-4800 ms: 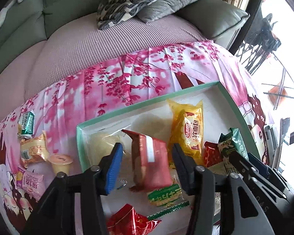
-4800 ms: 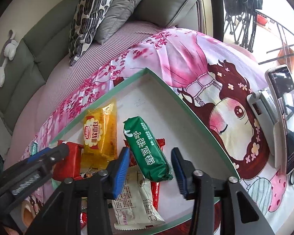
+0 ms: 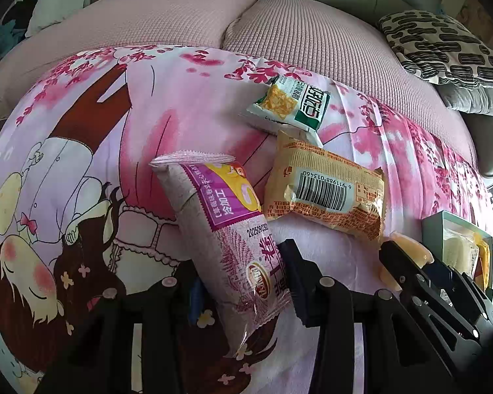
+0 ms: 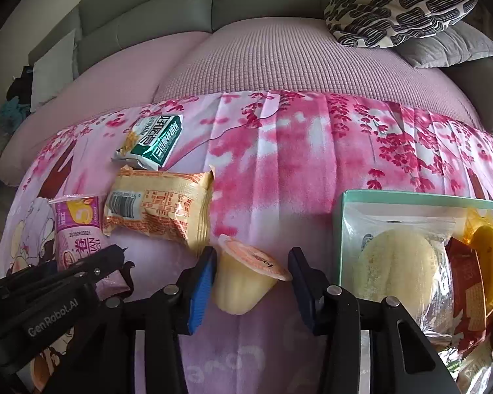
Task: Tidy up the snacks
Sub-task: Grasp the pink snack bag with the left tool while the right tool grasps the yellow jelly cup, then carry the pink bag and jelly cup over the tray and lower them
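A pink-and-purple snack packet [image 3: 220, 216] stands tilted off the flowered cloth, and my left gripper [image 3: 240, 269] is shut on its lower half. Beside it lie an orange packet [image 3: 325, 190] and, farther back, a green-and-white packet [image 3: 292, 103]. In the right wrist view a yellow jelly cup [image 4: 243, 279] with an orange lid lies on its side between my right gripper's [image 4: 251, 266] jaws. They are closing, and both pads touch the cup. The mint-rimmed white tray [image 4: 345, 229] sits just to its right.
The tray holds a pale round cake in a clear bag [image 4: 397, 269], a red packet [image 4: 466, 289] and a yellow packet [image 4: 489, 262]. Behind the cloth is a pink sofa seat [image 4: 279, 62] with a patterned pillow [image 4: 397, 10] at the back right.
Both grippers were over the tray, open around a red packet and a green packet. Now both are left of the tray, over the cloth, on the pink packet and the jelly cup.
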`<control>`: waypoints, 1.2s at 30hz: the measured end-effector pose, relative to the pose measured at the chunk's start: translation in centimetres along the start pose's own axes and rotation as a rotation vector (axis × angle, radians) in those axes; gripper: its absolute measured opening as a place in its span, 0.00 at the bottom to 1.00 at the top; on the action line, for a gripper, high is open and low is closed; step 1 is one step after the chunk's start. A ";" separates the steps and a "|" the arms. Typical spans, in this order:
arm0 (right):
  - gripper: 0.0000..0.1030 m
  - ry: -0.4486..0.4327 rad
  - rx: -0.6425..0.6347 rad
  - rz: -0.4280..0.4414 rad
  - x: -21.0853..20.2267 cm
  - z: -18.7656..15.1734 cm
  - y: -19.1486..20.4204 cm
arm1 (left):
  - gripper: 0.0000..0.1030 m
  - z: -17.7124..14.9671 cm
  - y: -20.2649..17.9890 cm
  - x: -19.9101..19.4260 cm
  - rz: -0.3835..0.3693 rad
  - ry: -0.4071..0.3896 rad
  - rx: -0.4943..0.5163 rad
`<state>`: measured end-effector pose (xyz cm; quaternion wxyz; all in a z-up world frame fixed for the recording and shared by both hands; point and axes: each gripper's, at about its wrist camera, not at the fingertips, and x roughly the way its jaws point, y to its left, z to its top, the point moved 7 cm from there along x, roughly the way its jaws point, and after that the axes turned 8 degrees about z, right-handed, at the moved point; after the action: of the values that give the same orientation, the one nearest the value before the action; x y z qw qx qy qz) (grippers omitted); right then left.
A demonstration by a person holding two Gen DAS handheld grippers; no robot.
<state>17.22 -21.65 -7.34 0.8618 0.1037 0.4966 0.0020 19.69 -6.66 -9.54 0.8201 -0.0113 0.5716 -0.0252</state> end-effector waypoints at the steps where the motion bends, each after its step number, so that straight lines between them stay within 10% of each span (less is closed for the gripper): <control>1: 0.46 -0.004 0.003 0.005 0.0 0.0 0.0 | 0.43 0.0 0.0 0.0 0.002 0.000 0.001; 36: 0.45 -0.228 0.178 -0.020 -13.1 -2.3 -6.2 | 0.41 -1.5 -8.0 -9.1 -0.153 -0.117 0.150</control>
<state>8.03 -28.74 1.65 0.8999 0.1742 0.3949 -0.0625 14.92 -14.17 -1.16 0.8463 0.0052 0.5168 -0.1295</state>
